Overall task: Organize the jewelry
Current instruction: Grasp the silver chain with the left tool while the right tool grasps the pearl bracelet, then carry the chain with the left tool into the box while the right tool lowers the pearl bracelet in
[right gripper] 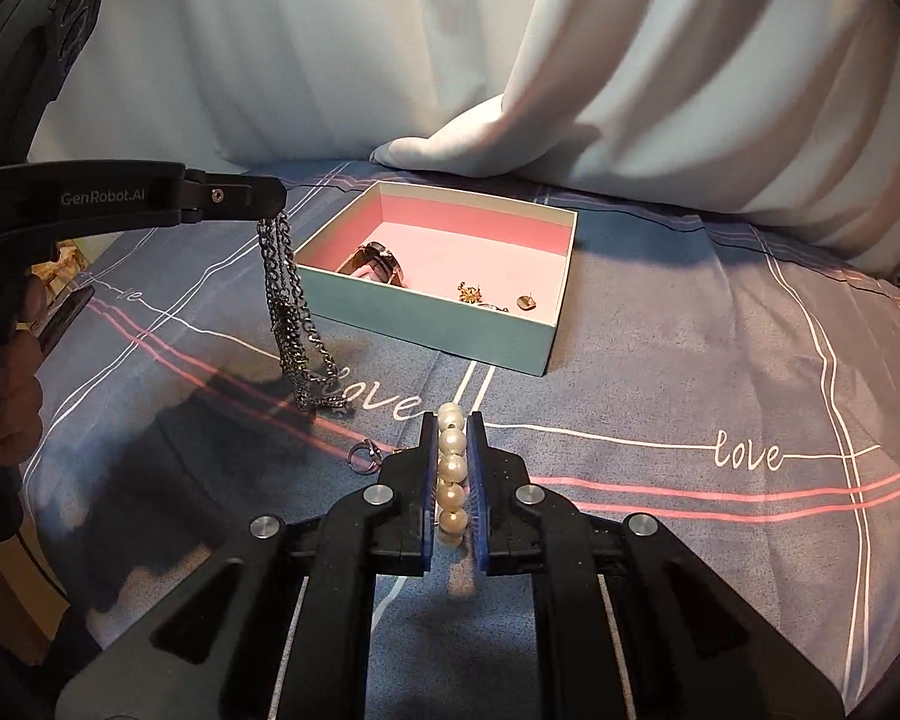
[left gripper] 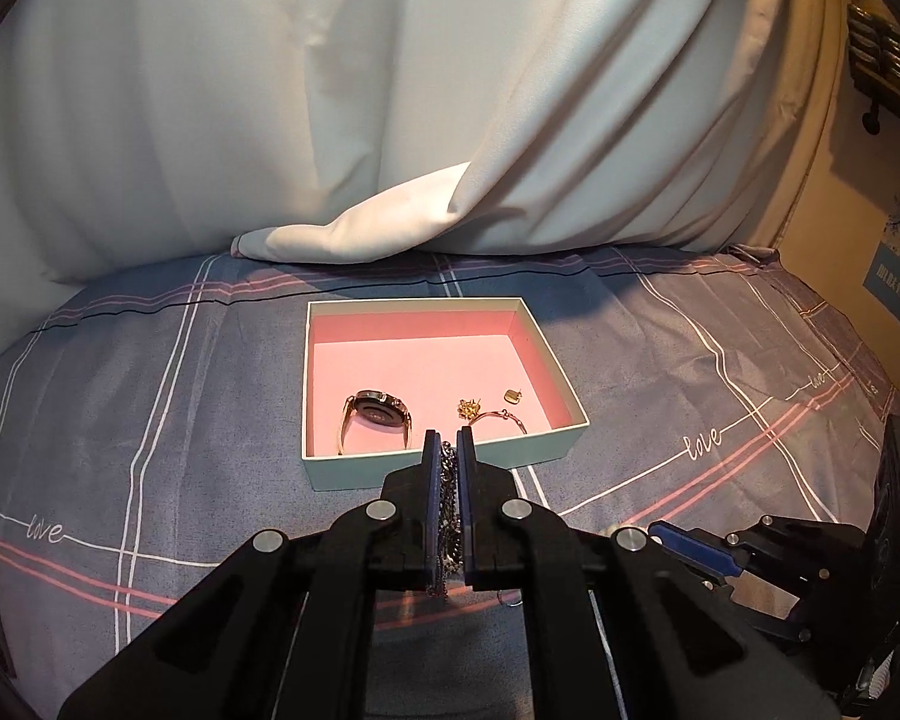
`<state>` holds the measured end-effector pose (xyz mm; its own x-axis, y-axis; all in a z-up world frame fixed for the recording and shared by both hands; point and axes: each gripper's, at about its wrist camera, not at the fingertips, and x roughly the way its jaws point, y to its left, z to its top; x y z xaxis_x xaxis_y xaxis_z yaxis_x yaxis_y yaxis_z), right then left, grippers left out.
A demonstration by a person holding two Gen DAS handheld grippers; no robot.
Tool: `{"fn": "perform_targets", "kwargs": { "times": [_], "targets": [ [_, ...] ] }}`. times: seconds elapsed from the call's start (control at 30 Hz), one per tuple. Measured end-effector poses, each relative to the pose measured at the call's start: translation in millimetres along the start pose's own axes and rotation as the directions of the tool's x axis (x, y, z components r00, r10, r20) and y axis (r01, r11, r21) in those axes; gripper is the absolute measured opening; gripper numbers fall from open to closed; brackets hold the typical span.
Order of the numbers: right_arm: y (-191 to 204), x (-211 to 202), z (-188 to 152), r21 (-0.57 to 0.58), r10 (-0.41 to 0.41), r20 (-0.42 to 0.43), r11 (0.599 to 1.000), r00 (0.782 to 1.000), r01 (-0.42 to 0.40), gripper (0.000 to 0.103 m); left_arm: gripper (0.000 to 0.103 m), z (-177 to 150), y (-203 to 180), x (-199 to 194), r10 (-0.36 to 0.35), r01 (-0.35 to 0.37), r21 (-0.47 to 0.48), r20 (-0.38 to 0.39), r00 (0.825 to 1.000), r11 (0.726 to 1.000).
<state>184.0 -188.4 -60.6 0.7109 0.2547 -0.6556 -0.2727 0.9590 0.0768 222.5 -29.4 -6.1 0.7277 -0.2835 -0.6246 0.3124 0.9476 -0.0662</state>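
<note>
A teal box with a pink lining [left gripper: 450, 462] [right gripper: 438, 324] sits on the plaid bedsheet. Inside lie a watch [left gripper: 378, 411] [right gripper: 378, 264], a gold earring cluster [left gripper: 469, 408] [right gripper: 468, 293], a thin gold bracelet [left gripper: 504, 419] and a small square earring [left gripper: 512, 397] [right gripper: 527, 302]. My left gripper [left gripper: 448, 441] [right gripper: 270, 195] is shut on a dark metal chain [left gripper: 447, 516] [right gripper: 291, 312], which hangs down just short of the box's near wall, its lower end touching the sheet. My right gripper [right gripper: 452, 423] is shut on a pearl strand [right gripper: 452, 468]; it also shows at the lower right of the left wrist view [left gripper: 690, 549].
A small silver ring clasp [right gripper: 363, 456] lies on the sheet left of my right gripper. A white curtain [left gripper: 390, 120] hangs behind the box, its fold resting on the bed [left gripper: 342, 234]. A shelf and wall [left gripper: 882, 60] stand at the far right.
</note>
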Motion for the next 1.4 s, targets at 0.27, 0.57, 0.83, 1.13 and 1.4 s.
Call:
{"fn": "perform_targets", "kwargs": {
  "times": [0.27,0.57,0.83,1.13,1.4],
  "targets": [
    [1.6,-14.1,22.9,-0.023,-0.010,0.067,1.000,0.998,0.012,0.010,0.005,21.1,-2.1,-26.5,-0.013,0.013,0.001,0.079,0.997,1.000],
    [-1.4,-14.4,83.4,-0.058,-0.008,0.156,0.998,0.988,0.017,0.010,0.005,59.7,1.5,-33.9,-0.016,0.017,-0.006,0.141,0.990,1.000],
    [-3.9,18.7,125.3,-0.068,0.009,0.143,0.998,0.990,0.000,0.010,0.005,92.6,7.5,-17.1,-0.024,0.028,-0.026,0.166,0.986,0.999],
    [-0.6,76.7,137.5,-0.068,0.021,0.050,0.998,0.999,-0.017,0.010,0.005,99.4,21.4,36.7,-0.010,0.014,-0.055,0.073,0.997,0.998],
    [-3.1,114.7,132.7,-0.067,0.016,-0.034,0.998,0.999,-0.018,0.010,0.005,93.6,32.0,77.4,0.001,-0.001,-0.068,-0.005,1.000,0.998]
  ]
}}
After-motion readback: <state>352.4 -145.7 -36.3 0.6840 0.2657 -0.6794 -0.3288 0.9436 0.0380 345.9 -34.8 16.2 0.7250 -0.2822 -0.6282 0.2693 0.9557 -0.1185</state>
